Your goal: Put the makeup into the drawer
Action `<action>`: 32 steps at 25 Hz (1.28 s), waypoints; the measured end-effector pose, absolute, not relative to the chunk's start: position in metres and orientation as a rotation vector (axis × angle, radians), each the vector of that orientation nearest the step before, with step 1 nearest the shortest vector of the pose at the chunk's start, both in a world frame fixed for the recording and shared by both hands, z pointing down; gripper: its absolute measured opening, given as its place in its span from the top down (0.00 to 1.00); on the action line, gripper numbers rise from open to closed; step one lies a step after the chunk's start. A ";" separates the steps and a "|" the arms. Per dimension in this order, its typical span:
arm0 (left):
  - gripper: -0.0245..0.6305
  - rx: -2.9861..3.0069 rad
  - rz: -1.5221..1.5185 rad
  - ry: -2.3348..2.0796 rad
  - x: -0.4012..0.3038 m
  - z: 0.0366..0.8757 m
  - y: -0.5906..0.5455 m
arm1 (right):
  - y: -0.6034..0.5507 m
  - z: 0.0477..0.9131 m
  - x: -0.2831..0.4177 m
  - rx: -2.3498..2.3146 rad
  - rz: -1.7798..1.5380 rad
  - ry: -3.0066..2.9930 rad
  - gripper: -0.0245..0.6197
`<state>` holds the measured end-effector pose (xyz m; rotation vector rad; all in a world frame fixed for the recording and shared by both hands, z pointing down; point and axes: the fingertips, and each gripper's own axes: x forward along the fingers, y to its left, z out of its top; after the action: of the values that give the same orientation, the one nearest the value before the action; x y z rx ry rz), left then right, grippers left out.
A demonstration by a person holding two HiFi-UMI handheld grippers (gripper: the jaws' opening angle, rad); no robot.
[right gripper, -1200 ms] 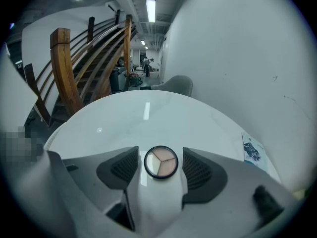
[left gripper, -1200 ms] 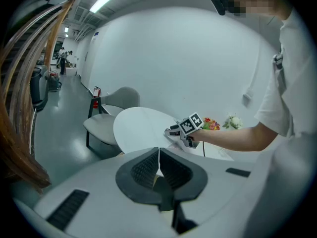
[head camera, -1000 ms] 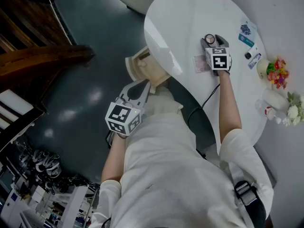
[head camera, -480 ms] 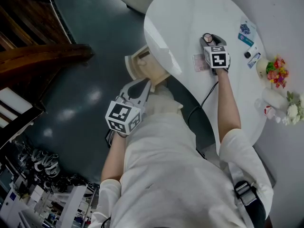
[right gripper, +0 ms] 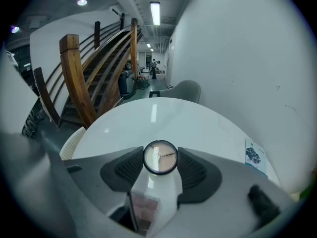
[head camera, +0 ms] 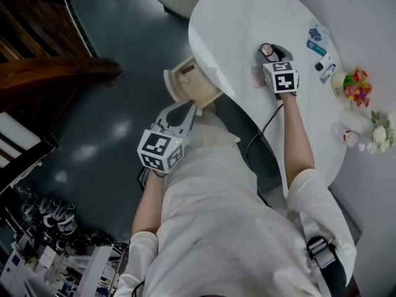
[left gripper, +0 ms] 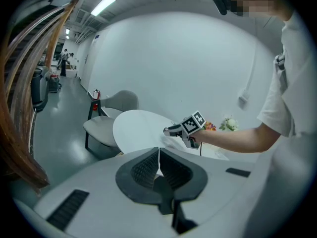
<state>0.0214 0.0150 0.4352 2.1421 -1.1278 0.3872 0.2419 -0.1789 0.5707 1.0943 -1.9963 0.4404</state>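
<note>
The right hand-held gripper (head camera: 270,54) has just been closing its jaws. They now press from both sides on the makeup (right gripper: 157,182), a white piece with a round top, above the tabletop (head camera: 247,17). The left hand-held gripper (left gripper: 158,165) has its jaws together with nothing between them. It hangs low, near the drawer (head camera: 184,79), which is open under the edge of the tabletop.

In my judgement the task is at an early stage. The drawer is open and the makeup is gripped, but it is well apart from the drawer and has yet to be carried there and released. A pink palette (head camera: 256,77) lies just beside the right hand-held gripper and may have to follow. The small things near the flowers (head camera: 356,85) are too small to tell.
</note>
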 end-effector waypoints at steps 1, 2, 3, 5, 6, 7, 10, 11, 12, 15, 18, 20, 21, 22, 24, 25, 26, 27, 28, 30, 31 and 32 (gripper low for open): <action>0.95 2.148 0.383 -1.124 0.021 0.433 0.017 | -0.175 0.565 0.238 1.095 0.431 -2.002 0.62; 0.95 2.153 0.379 -1.120 0.020 0.432 0.019 | -0.170 0.558 0.233 1.092 0.421 -2.010 0.62; 0.95 2.159 0.375 -1.116 0.019 0.430 0.021 | -0.165 0.551 0.227 1.086 0.410 -2.024 0.62; 0.95 2.169 0.366 -1.107 0.017 0.427 0.024 | -0.154 0.537 0.212 1.068 0.395 -2.055 0.62; 0.95 2.173 0.362 -1.103 0.015 0.427 0.026 | -0.149 0.531 0.205 1.062 0.392 -2.069 0.62; 0.95 2.176 0.359 -1.100 0.013 0.426 0.028 | -0.143 0.526 0.198 1.057 0.389 -2.083 0.62; 0.95 2.182 0.349 -1.087 0.007 0.425 0.030 | -0.125 0.512 0.175 1.035 0.368 -2.118 0.62; 0.95 2.185 0.347 -1.082 0.004 0.425 0.032 | -0.119 0.508 0.166 1.025 0.361 -2.128 0.62; 0.95 2.187 0.345 -1.076 0.001 0.426 0.033 | -0.112 0.504 0.157 1.014 0.355 -2.138 0.62; 0.95 2.191 0.334 -1.058 -0.007 0.427 0.034 | -0.096 0.493 0.130 0.992 0.327 -2.176 0.62; 0.95 2.195 0.339 -1.040 -0.017 0.430 0.035 | -0.078 0.489 0.103 0.950 0.325 -2.206 0.62; 0.95 2.197 0.347 -1.030 -0.023 0.432 0.036 | -0.066 0.488 0.086 0.923 0.317 -2.224 0.62; 0.95 2.197 0.352 -1.025 -0.026 0.434 0.035 | -0.061 0.489 0.078 0.911 0.318 -2.232 0.62; 0.95 2.198 0.359 -1.021 -0.029 0.435 0.035 | -0.056 0.490 0.071 0.901 0.321 -2.241 0.62; 0.95 2.204 0.375 -1.016 -0.036 0.438 0.034 | -0.047 0.492 0.057 0.885 0.318 -2.262 0.62; 0.95 2.207 0.382 -1.012 -0.039 0.439 0.033 | -0.043 0.493 0.050 0.873 0.314 -2.272 0.62; 0.95 2.210 0.388 -1.007 -0.041 0.440 0.033 | -0.038 0.496 0.043 0.858 0.311 -2.280 0.62; 0.95 2.212 0.394 -1.001 -0.043 0.442 0.033 | -0.033 0.499 0.037 0.842 0.311 -2.285 0.62; 0.95 2.213 0.400 -0.995 -0.045 0.443 0.032 | -0.028 0.503 0.031 0.828 0.315 -2.287 0.62; 0.95 2.214 0.404 -0.983 -0.049 0.446 0.032 | -0.019 0.512 0.020 0.806 0.325 -2.288 0.62; 0.95 2.213 0.405 -0.978 -0.050 0.448 0.031 | -0.015 0.518 0.015 0.795 0.326 -2.289 0.62; 0.95 2.214 0.407 -0.974 -0.052 0.450 0.031 | -0.011 0.525 0.010 0.783 0.326 -2.288 0.62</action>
<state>-0.0521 0.0306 0.4503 2.2136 -0.9742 0.4065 0.0104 -0.0110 0.5248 0.7829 -2.2885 0.3257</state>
